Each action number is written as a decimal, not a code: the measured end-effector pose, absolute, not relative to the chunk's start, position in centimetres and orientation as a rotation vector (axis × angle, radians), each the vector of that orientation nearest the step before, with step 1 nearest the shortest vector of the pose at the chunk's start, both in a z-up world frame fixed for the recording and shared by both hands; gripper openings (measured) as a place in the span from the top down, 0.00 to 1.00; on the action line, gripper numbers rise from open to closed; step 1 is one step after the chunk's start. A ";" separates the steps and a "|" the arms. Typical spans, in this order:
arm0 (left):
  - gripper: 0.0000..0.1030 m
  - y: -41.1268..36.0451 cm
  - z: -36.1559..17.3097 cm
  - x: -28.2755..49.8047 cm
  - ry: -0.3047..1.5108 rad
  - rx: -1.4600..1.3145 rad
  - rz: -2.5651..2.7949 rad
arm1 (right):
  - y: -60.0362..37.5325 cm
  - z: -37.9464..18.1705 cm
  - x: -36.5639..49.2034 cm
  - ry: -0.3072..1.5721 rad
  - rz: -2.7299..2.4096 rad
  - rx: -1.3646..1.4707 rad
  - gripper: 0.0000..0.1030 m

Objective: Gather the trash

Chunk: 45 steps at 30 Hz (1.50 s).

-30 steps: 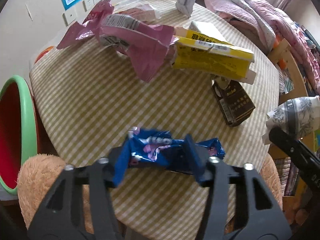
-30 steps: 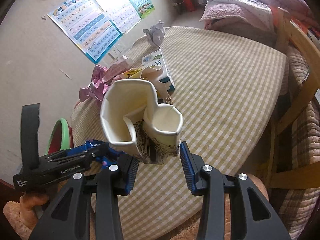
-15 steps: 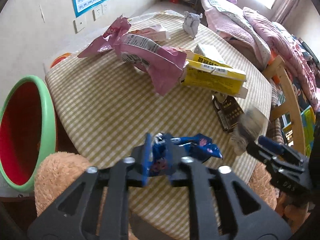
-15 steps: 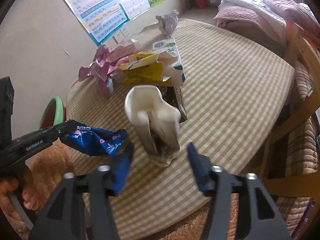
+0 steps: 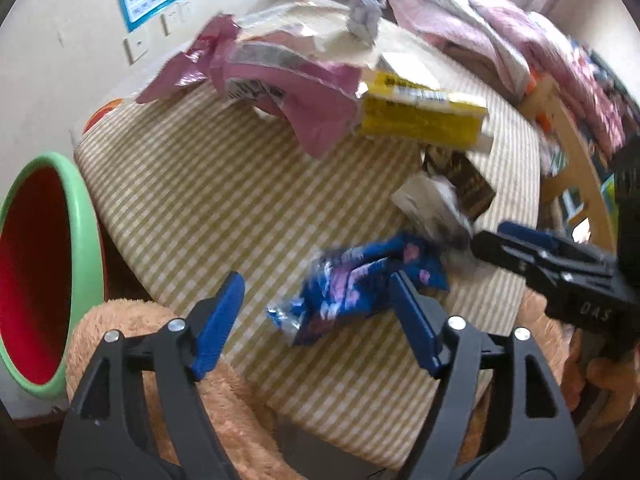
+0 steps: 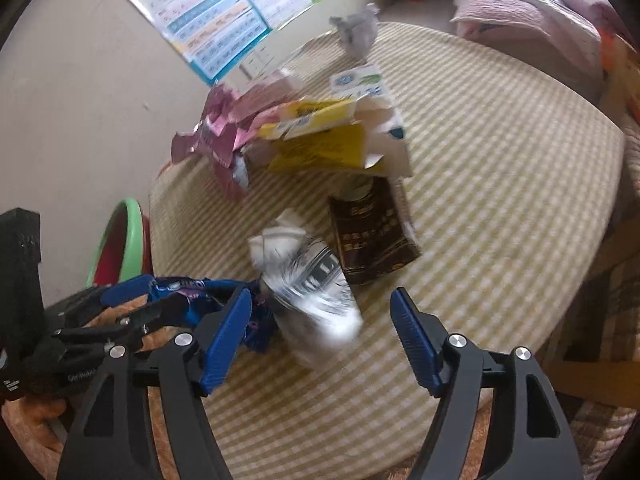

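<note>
Home, bedroom-like living space. Round bench point(image 6: 500, 152) under checked cloth, littered with household packaging. Bed with pink quilts point(image 5: 472, 36) close behind. Children's learning posters point(image 6: 224, 12) taped to plain wall, wall sockets point(image 5: 136, 46) below. Wooden chair point(image 5: 576, 160) beside bench. Fuzzy tan cushion point(image 5: 132, 320) at near edge.

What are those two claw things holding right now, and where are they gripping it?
Nothing. The left gripper is open around the blue wrapper on the table; the right gripper is open by the crushed paper cup.
</note>
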State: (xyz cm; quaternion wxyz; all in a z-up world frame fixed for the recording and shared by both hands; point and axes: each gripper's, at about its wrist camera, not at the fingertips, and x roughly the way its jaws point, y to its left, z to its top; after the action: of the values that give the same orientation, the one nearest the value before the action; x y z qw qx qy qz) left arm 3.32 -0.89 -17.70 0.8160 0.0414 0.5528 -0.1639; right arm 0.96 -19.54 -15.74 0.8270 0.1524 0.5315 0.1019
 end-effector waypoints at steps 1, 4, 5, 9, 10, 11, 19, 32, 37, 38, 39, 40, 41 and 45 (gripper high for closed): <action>0.30 -1.2 -18.1 3.2 1.186 0.116 -0.350 | -19.6 -16.0 1.0 1.139 0.223 0.331 0.60; 0.30 -1.9 -18.5 3.1 1.194 0.155 -0.375 | -20.0 -16.3 1.0 1.143 0.234 0.373 0.68; 0.30 -2.2 -18.6 3.0 1.192 0.169 -0.381 | -20.1 -16.3 1.0 1.142 0.234 0.379 0.68; 0.29 -3.0 -19.1 3.1 1.192 0.192 -0.404 | -20.4 -15.8 1.3 1.120 0.245 0.405 0.55; 0.29 -3.0 -19.3 3.3 1.204 0.171 -0.403 | -20.3 -15.8 1.5 1.122 0.247 0.400 0.52; 0.31 -2.9 -19.6 3.5 1.220 0.140 -0.399 | -20.0 -15.9 1.8 1.128 0.249 0.388 0.52; 0.73 -0.3 -19.0 3.8 1.237 -0.007 -0.362 | -19.6 -14.7 1.4 1.101 0.260 0.430 0.63; 0.79 5.7 -10.1 3.5 0.982 -0.185 -0.261 | -18.7 -7.2 0.4 0.925 0.296 0.462 0.79; 0.79 7.1 -9.2 3.5 0.952 -0.219 -0.237 | -16.7 -7.0 1.1 0.964 0.307 0.373 0.81; 0.79 7.3 -9.3 3.5 0.953 -0.227 -0.235 | -16.8 -7.4 1.1 0.975 0.295 0.376 0.79; 0.79 7.6 -9.3 3.5 0.955 -0.236 -0.234 | -17.0 -7.7 0.9 0.981 0.284 0.384 0.75; 0.79 7.9 -9.3 3.4 0.955 -0.241 -0.233 | -17.1 -8.0 0.8 0.986 0.271 0.386 0.60; 0.79 8.1 -9.4 3.3 0.954 -0.246 -0.232 | -17.2 -8.4 0.7 0.996 0.255 0.370 0.41; 0.79 8.9 -9.6 3.1 0.954 -0.273 -0.226 | -16.5 -10.4 1.0 1.056 0.203 0.277 0.37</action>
State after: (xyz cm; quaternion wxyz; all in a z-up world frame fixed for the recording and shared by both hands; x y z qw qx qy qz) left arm 3.12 8.92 -9.58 0.8732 -0.1305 0.4569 -0.1084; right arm 1.02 -16.48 -10.42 0.8498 0.1315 0.5013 0.0962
